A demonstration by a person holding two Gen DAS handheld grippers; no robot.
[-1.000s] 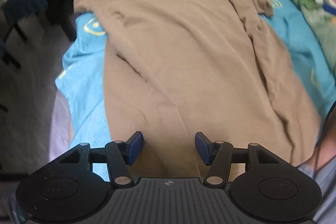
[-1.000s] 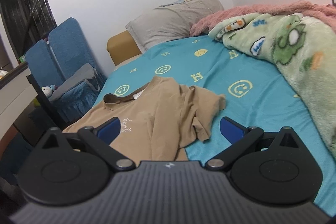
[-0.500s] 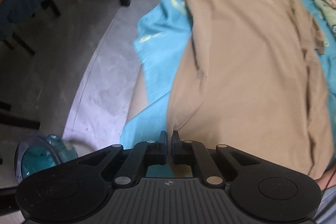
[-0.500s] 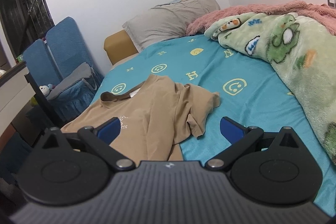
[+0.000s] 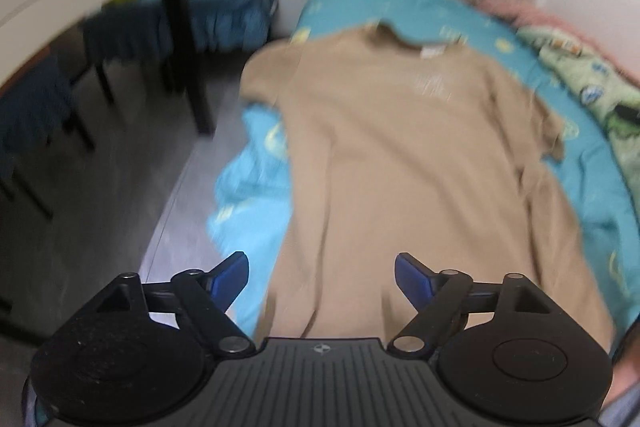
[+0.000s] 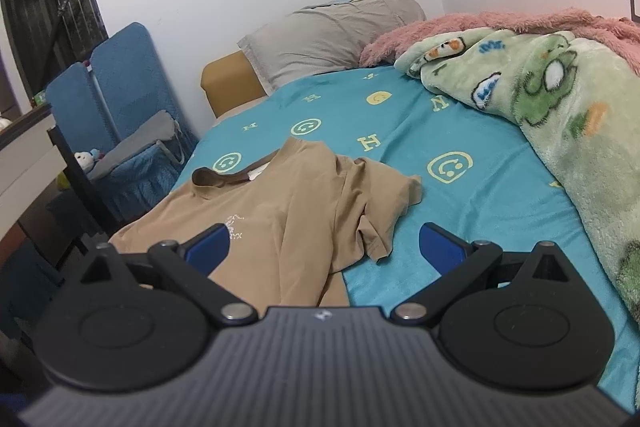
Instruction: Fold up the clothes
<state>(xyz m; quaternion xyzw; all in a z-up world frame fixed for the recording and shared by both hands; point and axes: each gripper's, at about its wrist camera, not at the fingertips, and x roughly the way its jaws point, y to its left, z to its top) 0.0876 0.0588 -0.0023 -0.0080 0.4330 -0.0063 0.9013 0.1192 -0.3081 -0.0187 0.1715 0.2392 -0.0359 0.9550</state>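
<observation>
While its jaws are opening with nothing between them, the left claw [image 5: 321, 277] hangs over the hem end of the tan T-shirt [image 5: 408, 163]; the right claw [image 6: 324, 245] gapes empty near the shirt's right sleeve [image 6: 384, 199]. Spread flat for folding, the shirt lies along the bed's [image 6: 472, 195] left edge. Motion blur smears its chest print, and its hem is hidden behind the left claw.

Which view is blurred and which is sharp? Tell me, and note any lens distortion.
Left wrist view: motion-smeared across the tan T-shirt and chair legs, though the left tongs, jaws opening with nothing between them, stay crisp. Right wrist view: sharp throughout, smiley prints on the teal sheet readable. Both: fisheye bending at the edges, soft even light, no glare.
</observation>
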